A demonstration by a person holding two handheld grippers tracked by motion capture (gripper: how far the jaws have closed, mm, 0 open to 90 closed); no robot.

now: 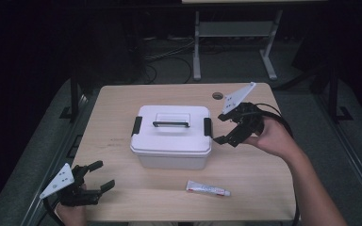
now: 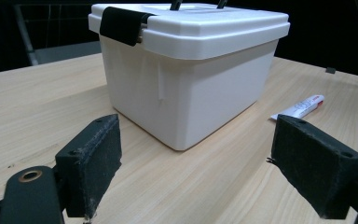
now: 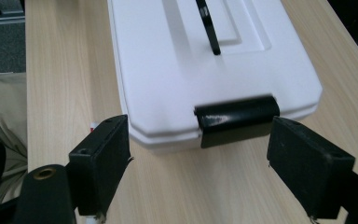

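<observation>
The setting is a lab or recording workspace. A light wooden table point(image 1: 122, 108) with a cable grommet hole point(image 1: 217, 95) stands on grey floor. At 12 o'clock, the white metal legs of a second desk point(image 1: 197, 47) rise amid loose cables point(image 1: 169, 56). The surroundings are dark.

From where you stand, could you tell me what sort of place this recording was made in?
Probably a lab or recording room rather than a home: a bare wooden table in a dark room, cables on the floor behind it, and a metal-framed bench beyond. A person holds the left gripper and right gripper beside a white storage box.
</observation>
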